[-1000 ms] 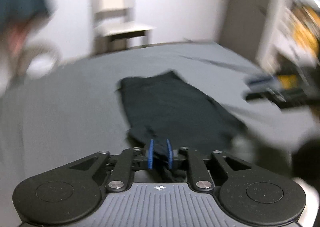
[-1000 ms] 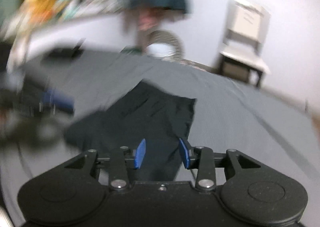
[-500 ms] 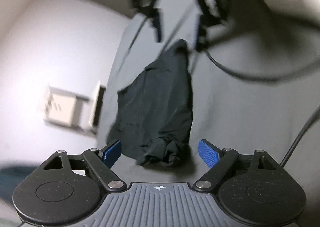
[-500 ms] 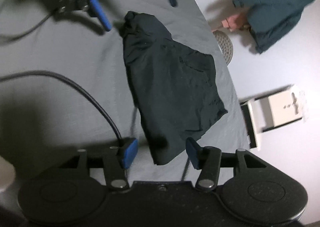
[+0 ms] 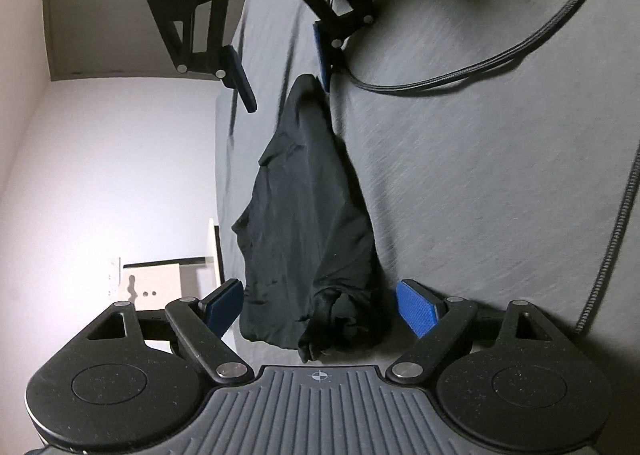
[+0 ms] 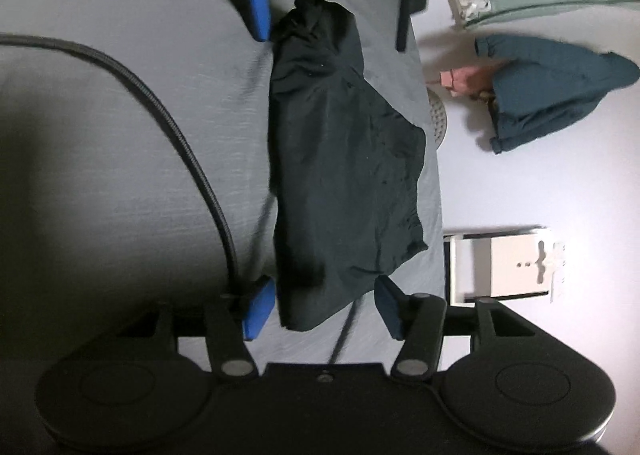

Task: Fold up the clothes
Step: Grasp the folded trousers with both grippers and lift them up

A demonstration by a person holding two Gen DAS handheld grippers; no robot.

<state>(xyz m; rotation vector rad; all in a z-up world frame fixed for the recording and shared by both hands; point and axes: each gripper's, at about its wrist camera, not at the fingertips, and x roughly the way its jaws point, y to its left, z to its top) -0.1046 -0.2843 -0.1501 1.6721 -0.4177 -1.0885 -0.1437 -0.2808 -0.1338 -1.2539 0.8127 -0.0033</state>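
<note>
A black garment point(image 5: 308, 231) lies on the grey bed sheet point(image 5: 480, 183), partly folded into a long, roughly tapered shape with one bunched, crumpled end and one narrower end. Taking the garment as the reference: the left gripper point(image 5: 320, 309) sits at the bunched end, its blue-padded fingers point(image 5: 416, 313) spread wide to either side of the crumpled cloth, gripping nothing; whether a pad touches the fabric cannot be determined. The right gripper point(image 6: 318, 309) sits at the opposite, flatter end, its fingers point(image 6: 258, 311) likewise set well apart, straddling the edge of the cloth and holding nothing. Each gripper is visible from the other's camera beyond the far end of the garment, both with jaws parted and the cloth lying slack between them. A braided black cable point(image 6: 188, 147) runs across the sheet beside the garment, along its long side, curving toward the right gripper. Past the garment's other long side the sheet ends at the bed edge, and beyond that stands a white chair point(image 6: 504, 267) against a pale wall. Further along the same side, near the left gripper's end, a dark teal item of clothing point(image 6: 548, 91) shows against the wall, with a round patterned object point(image 6: 438, 115) near it at the bed edge; its nature cannot be told.
</note>
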